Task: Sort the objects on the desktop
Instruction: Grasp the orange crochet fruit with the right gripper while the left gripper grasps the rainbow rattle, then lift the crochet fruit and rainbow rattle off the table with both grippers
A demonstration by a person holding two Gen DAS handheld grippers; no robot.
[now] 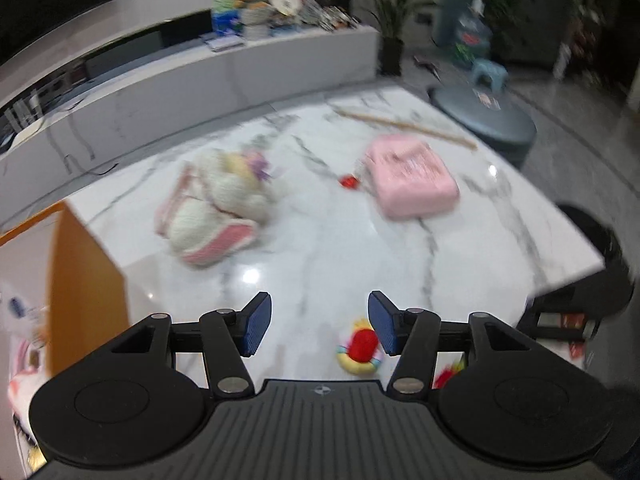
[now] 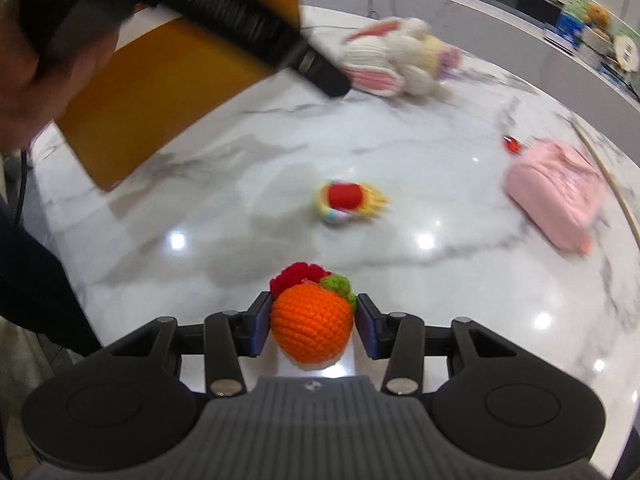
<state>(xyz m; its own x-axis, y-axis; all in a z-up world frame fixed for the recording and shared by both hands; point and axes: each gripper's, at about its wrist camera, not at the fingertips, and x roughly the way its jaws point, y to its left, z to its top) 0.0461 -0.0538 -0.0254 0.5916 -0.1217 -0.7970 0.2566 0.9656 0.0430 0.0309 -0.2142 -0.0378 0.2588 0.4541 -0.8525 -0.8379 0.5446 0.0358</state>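
Observation:
In the right wrist view my right gripper (image 2: 313, 326) is shut on an orange crocheted fruit (image 2: 310, 334) with red and green tufts, held over the white marble table (image 2: 240, 240). A small red and yellow crocheted toy (image 2: 348, 202) lies in the middle of the table. From the left wrist view that same toy (image 1: 360, 350) lies just below the right pad of my left gripper (image 1: 320, 322), which is open with nothing between its pads. Farther back lie a white and pink plush bunny (image 1: 224, 200) and a pink soft pack (image 1: 412, 176).
An orange box (image 2: 160, 92) stands at the table's left side, also visible as the orange box (image 1: 80, 288). A black ribbed handle (image 2: 248, 20) crosses above it. A thin wooden stick (image 1: 404, 124) and a small red item (image 1: 349, 181) lie near the pack. A person's dark sleeve (image 2: 32, 280) is at left.

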